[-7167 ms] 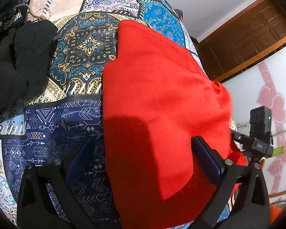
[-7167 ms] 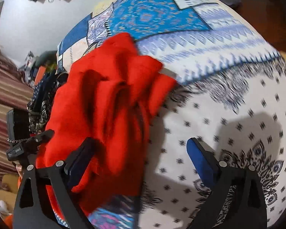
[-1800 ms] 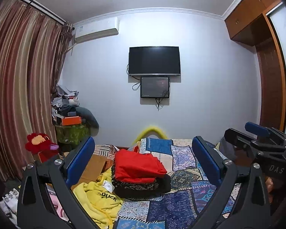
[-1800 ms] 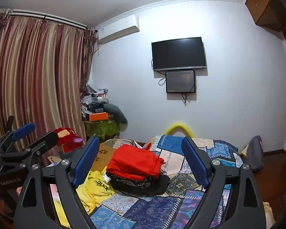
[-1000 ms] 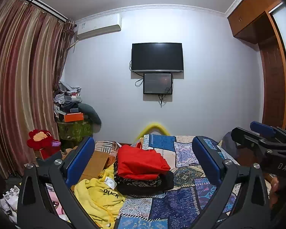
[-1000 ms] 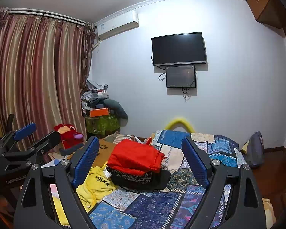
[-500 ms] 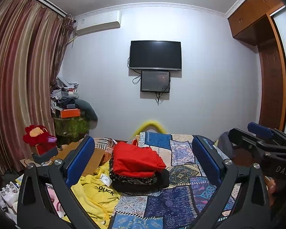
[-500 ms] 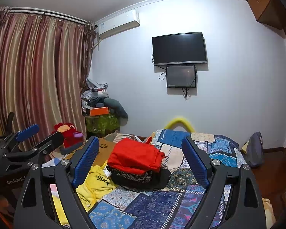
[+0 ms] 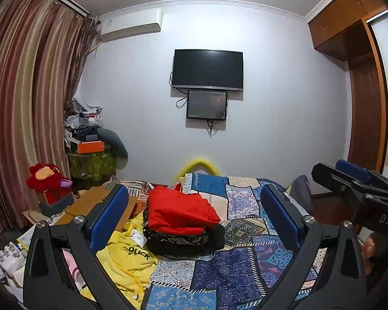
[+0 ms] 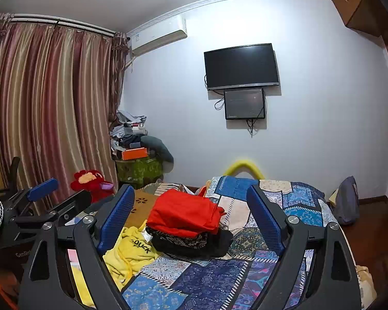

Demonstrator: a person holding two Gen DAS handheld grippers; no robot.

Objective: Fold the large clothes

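A folded red garment (image 9: pixel 179 213) lies on top of a folded black patterned garment (image 9: pixel 183 241) on the patchwork bedspread (image 9: pixel 235 266). The stack also shows in the right wrist view, red (image 10: pixel 186 213) over black (image 10: pixel 194 242). A crumpled yellow hoodie (image 9: pixel 124 261) lies left of the stack, also in the right wrist view (image 10: pixel 132 253). My left gripper (image 9: pixel 194 219) is open and empty, held back from the bed. My right gripper (image 10: pixel 190 219) is open and empty too. Each gripper shows at the edge of the other's view.
A wall TV (image 9: pixel 208 69) hangs above the bed's far end. Striped curtains (image 10: pixel 46 113) cover the left wall. A cluttered green stand (image 9: pixel 90 162), a red plush toy (image 9: pixel 47 178) and a cardboard box stand left of the bed. A wooden wardrobe (image 9: pixel 364 98) is at right.
Seven seconds ago both grippers were low over the red garment on the bed. Since then they lifted away and back; over the last second the views only drift slightly.
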